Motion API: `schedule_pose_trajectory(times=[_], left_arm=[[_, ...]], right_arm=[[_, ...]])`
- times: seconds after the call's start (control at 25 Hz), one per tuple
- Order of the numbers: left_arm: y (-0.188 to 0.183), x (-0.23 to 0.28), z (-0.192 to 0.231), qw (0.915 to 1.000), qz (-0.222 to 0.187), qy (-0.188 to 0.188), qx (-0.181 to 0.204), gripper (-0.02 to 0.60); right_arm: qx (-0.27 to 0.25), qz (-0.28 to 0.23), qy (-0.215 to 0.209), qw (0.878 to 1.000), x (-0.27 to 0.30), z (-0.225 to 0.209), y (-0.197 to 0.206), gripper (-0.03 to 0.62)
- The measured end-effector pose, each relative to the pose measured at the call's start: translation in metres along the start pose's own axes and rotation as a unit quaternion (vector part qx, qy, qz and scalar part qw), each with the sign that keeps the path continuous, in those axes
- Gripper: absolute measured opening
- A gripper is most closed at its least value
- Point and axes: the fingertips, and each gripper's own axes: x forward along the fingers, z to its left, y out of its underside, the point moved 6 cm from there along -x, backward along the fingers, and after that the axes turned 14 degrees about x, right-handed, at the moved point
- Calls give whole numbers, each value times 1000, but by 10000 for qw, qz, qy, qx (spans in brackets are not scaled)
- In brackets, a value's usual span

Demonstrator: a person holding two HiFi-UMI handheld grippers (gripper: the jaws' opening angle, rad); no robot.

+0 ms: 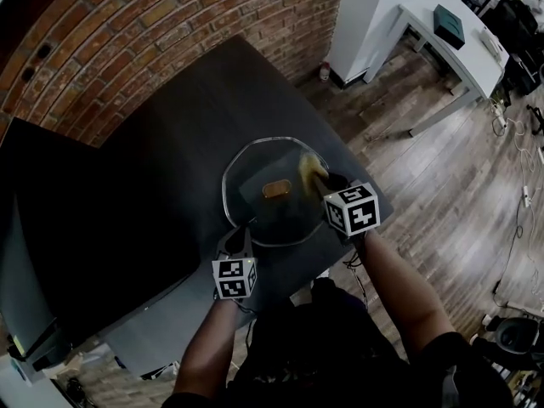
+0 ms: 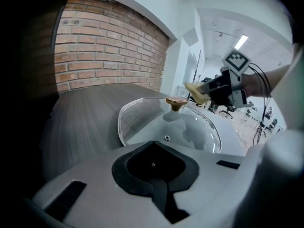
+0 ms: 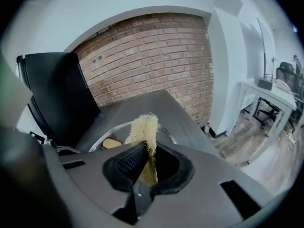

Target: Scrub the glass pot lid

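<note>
Left gripper (image 2: 153, 148) closed, seemingly pinching near rim of glass pot lid (image 2: 190, 127) — likely steadying it flat on table (image 2: 85, 122). Right gripper (image 3: 144, 151) clamped on loofah scrubber (image 3: 142, 127), tuft protruding ahead — lid just below, within scrubbing reach.

open tabletop (image 1: 144, 168) left of lid (image 1: 255, 161), brick wall (image 1: 170, 15) behind

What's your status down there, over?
Left gripper shut on near rim of glass lid. Right gripper shut on yellow scrubber, at the lid's far right edge. Nothing in the way.
</note>
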Motion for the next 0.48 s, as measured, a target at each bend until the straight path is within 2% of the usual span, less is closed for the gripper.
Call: schedule_pose_trajectory(times=[0.12, 0.2, 0.32, 0.48], left_arm=[[0, 0, 1, 10000, 8, -13, -64, 32], [1, 0, 0, 9999, 21, -39, -106, 32], [1, 1, -1, 9999, 44, -35, -126, 32], [3, 3, -1, 9999, 80, -32, -145, 32]], right_arm=[[-637, 313, -685, 9951, 29, 24, -36, 49], [-1188, 729, -1075, 9844, 52, 43, -50, 49], [-1996, 1401, -1550, 9573, 88, 70, -56, 49], [-2674, 2257, -2004, 9151, 126, 100, -46, 49]])
